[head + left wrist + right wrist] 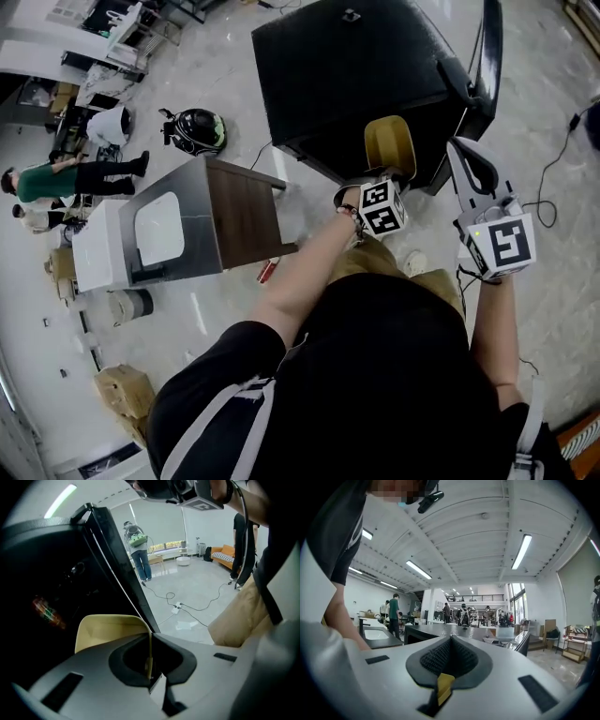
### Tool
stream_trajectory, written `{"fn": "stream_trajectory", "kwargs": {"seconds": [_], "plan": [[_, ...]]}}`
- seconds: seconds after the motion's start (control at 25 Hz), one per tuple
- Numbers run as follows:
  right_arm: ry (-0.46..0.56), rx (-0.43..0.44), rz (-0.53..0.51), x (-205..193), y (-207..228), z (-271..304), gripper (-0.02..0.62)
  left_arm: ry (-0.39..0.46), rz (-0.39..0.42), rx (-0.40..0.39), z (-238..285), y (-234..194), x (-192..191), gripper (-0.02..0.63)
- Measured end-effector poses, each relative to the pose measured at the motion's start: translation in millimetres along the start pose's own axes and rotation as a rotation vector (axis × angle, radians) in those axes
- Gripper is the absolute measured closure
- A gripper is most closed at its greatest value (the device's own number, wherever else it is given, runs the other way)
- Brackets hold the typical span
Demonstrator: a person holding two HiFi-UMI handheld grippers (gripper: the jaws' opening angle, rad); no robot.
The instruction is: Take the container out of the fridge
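The black fridge [356, 75] stands on the floor with its door [487, 56] swung open on the right. A pale yellow container [389, 142] hangs at the fridge's open front. My left gripper [388, 174] is shut on it. In the left gripper view the container [110, 630] has its thin rim pinched between the jaws of that gripper [149, 667], with the dark fridge interior [42, 573] to the left. My right gripper [469, 157] is beside the door, shut and holding nothing. The right gripper view shows its jaws [451, 639] meeting above the fridge top [426, 632].
A steel table with a white sink [178, 230] stands left of the fridge, and a small red item [267, 272] lies at its foot. A dark helmet [197, 129] and cables [553, 187] lie on the floor. Cardboard boxes [122, 389] sit lower left. People stand far left.
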State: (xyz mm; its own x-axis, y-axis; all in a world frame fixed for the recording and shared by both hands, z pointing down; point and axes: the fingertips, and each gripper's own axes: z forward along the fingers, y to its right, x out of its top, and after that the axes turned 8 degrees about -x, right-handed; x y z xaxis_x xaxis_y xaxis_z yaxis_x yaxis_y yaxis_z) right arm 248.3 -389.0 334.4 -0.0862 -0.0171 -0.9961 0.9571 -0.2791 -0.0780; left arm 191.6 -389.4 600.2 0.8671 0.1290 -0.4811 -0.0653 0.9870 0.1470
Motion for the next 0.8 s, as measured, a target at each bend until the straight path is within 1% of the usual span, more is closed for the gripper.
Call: {"fn": "stream_trajectory", "kwargs": {"seconds": [0.08,0.16,0.24,0.36,0.48,0.56,0.68,0.8], "plan": [[0.001,0.007,-0.002,7,-5,-11,0.561,0.039,-0.033,0.02,-15,9,10,0.575],[0.011,0.023,-0.005,10,-10,-21,0.56,0.098,-0.088,0.04,-30,16,20,0.575],[0.024,0.043,-0.007,11,-16,-30,0.56,0.158,-0.122,0.06,-47,25,30,0.575],[0.042,0.072,0.009,14,-24,-39,0.56,0.25,-0.131,0.103,-73,39,46,0.575],[0.053,0.097,0.033,19,-32,-45,0.561,0.378,-0.177,0.157,-109,48,65,0.575],[0.057,0.095,0.05,22,-35,-46,0.561,0.462,-0.2,0.196,-139,52,77,0.575],[0.075,0.095,0.068,28,-42,-42,0.561,0.574,-0.203,0.26,-186,55,90,0.575],[0.097,0.122,0.078,32,-57,-34,0.561,0.685,-0.21,0.332,-237,52,96,0.575]]}}
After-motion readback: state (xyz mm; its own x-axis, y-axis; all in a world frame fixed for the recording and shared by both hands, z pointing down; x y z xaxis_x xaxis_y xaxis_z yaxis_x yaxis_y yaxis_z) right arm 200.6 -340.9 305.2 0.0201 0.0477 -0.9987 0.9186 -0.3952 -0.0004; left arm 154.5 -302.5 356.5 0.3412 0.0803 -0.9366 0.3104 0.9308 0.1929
